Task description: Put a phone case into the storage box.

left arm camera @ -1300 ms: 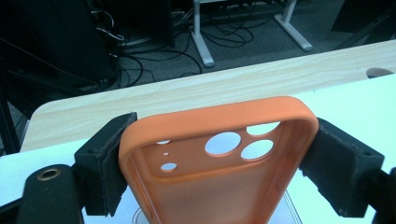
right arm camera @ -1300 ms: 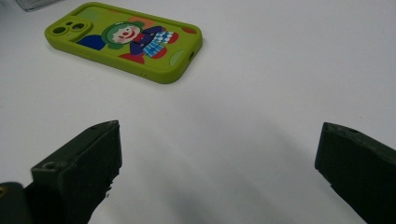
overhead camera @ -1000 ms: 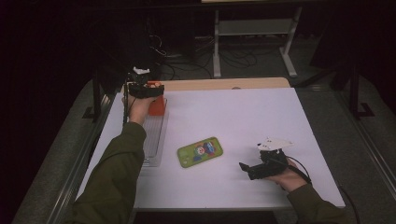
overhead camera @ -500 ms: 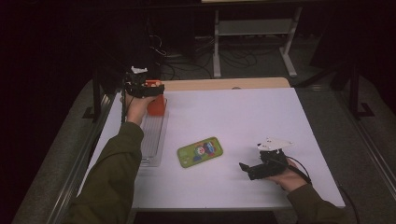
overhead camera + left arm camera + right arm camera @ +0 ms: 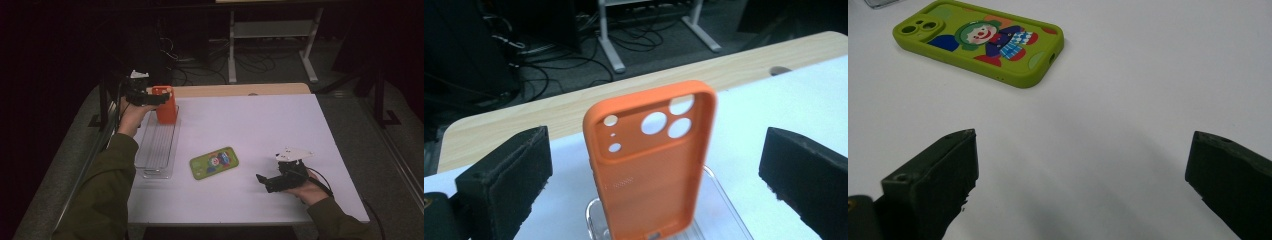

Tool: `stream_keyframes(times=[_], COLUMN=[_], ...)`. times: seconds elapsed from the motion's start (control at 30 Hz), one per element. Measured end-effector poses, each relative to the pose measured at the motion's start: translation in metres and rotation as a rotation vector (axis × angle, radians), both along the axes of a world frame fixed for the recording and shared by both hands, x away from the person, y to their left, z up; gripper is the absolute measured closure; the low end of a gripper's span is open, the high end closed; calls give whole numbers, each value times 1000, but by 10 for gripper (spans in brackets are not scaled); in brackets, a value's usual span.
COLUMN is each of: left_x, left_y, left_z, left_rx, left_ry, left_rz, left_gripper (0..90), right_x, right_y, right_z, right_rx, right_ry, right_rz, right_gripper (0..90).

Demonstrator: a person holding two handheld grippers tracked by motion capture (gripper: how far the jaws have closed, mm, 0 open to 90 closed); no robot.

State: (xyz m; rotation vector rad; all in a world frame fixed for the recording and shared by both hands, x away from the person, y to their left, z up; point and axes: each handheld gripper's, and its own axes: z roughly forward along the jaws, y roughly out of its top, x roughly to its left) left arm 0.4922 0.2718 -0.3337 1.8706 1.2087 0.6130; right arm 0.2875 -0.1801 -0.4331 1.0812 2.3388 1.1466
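Your left claw (image 5: pixel 159 99) hangs spread apart, touching nothing, around the orange phone case (image 5: pixel 165 104), which stands upright at the far end of the clear tray (image 5: pixel 156 148) by the worktop's (image 5: pixel 280 125) far left corner. Your right claw (image 5: pixel 261 180) rests wide apart near the front right edge, aimed at the green clown case (image 5: pixel 214 162) lying flat mid-worktop.

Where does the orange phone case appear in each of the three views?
High view: the orange case stands upper left, at the far end of the clear tray.
Left gripper view: centre, upright between the open jaws, untouched.
Right gripper view: not in it.
Shared landmark: the white table, also.
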Motion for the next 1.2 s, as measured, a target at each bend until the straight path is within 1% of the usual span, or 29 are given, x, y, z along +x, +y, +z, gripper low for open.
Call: stream_keyframes(times=[0.03,0.1,0.13,0.27,0.37,0.5,0.57,0.63,0.77,0.83,0.87,0.9,0.93,1.0,1.03,1.1,1.2], left_x=[-2,-6,-9,-19,-27,-38,-43,-48,-56,-60,-62,-63,-65,-68,-70,-73,-76], left_y=[1,2,2,2,-2,-11,-16,-21,-30,-37,-39,-42,-45,-51,-54,-60,-69], left_z=[2,5,7,14,18,19,19,20,20,20,19,19,18,17,16,15,13], left_rx=[4,3,0,-6,7,26,24,28,53,49,53,63,54,63,58,68,82], left_ry=[-1,2,1,-1,6,16,12,19,17,22,21,16,23,25,29,30,37], left_rz=[-10,-31,-41,-89,-146,-227,-257,-296,-367,-403,-422,-437,-445,-473,-481,-506,-544], left_gripper=[2,2,2,2,2,2,2,2,3,3,3,3,3,3,3,3,3], right_x=[0,0,0,0,0,0,0,0,0,0,0,0,0,1,2,2,4], right_y=[1,1,0,0,0,0,1,2,2,2,2,2,2,1,1,2,3], right_z=[0,0,0,0,0,0,0,0,0,0,0,0,0,0,0,-1,1], right_rx=[10,9,-2,-1,-1,-5,-6,5,3,4,3,3,3,-1,-3,3,-1], right_ry=[4,4,-1,0,0,0,-1,4,8,8,8,8,7,2,1,7,-1], right_rz=[-8,-7,0,0,0,0,1,-7,-6,-6,-6,-6,-6,-4,-4,-8,-6], right_gripper=[1,1,1,1,1,1,1,1,1,1,0,1,1,1,1,1,1])
